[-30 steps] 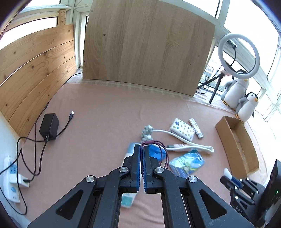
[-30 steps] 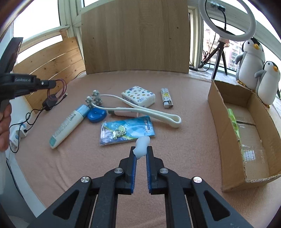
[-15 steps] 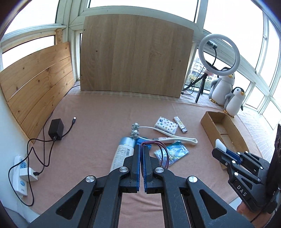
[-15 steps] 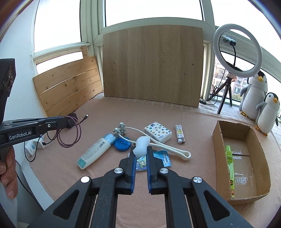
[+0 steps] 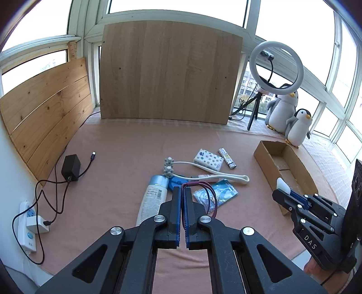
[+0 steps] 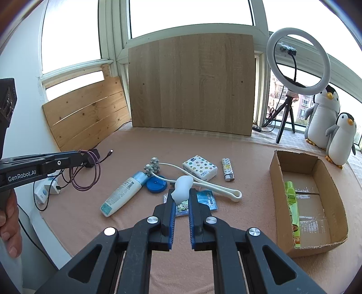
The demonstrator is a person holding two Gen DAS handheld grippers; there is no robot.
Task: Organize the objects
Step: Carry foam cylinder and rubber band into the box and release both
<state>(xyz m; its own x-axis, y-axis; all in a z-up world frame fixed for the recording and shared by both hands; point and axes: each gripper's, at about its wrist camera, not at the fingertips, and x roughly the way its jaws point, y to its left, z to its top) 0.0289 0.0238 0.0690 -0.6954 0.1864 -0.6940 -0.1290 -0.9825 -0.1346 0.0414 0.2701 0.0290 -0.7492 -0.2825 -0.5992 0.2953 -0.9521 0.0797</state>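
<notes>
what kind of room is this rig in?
Looks like an enclosed balcony or sunroom at home, set up for recording: windows wrap the corner, a ring light on a tripod and plush penguins stand on the sill, wooden boards act as a backdrop.

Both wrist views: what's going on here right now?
A person is tidying items into the cardboard box. The left tongs are shut on a purple hair tie, the right tongs on a small white object, both held above the table. A green tube is already boxed; the lotion bottle, tissues and lighter remain out.
</notes>
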